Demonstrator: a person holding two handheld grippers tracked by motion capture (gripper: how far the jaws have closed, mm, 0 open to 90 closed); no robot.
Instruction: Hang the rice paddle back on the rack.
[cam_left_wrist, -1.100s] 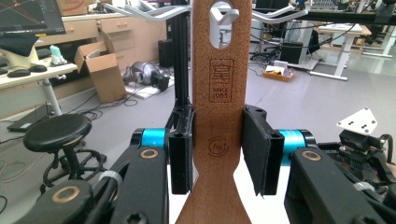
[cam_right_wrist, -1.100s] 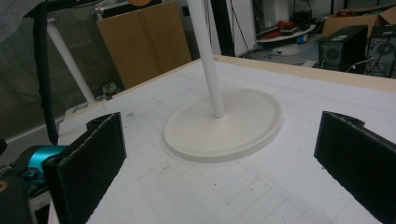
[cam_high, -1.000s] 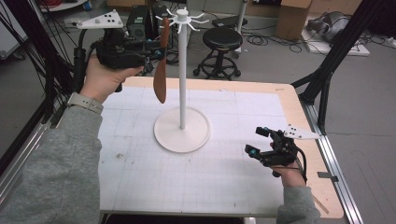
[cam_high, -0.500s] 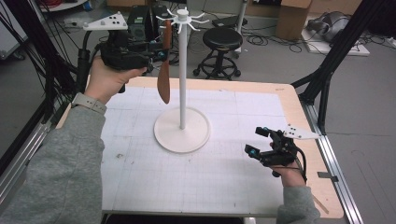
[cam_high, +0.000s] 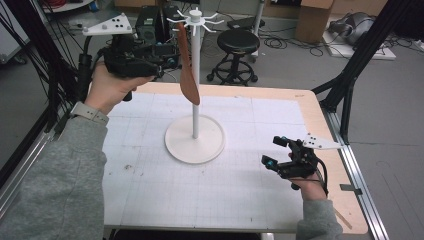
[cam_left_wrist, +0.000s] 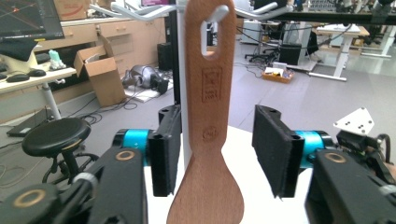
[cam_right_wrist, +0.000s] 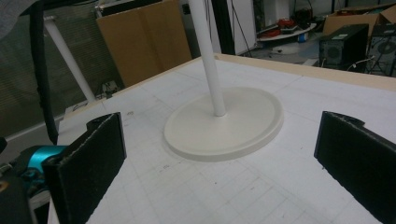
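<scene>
While the left claw is held up above the desk's far left corner, its black jaws have just been opening, and they now stand released on either side of the wooden spatula; flat pads with a fine foam-like texture, neither pressing on the wood in the left gripper view, though whether the left pad brushes the handle edge I cannot tell. Teal fittings behind each jaw; grey three-cornered plate on top.

Spatula: smooth reddish-brown wood, flat, narrow handle widening to a rounded blade at the bottom. Long slot near the handle top, hooked over one white peg of the stand; two small stamped marks on the handle. It hangs blade down, slightly tilted, just left of the pole, well above the desk.

Stand: matte white, slim round pole rising from a shallow round disc base near the middle of the desk, toward the far edge; ring of short pegs at the top.

Desk: white gridded mat, pale wood border.

Right claw, near the right edge toward the near corner, low over the mat. Jaws released, wide apart, nothing between them; the disc base lies beyond in the right gripper view.
</scene>
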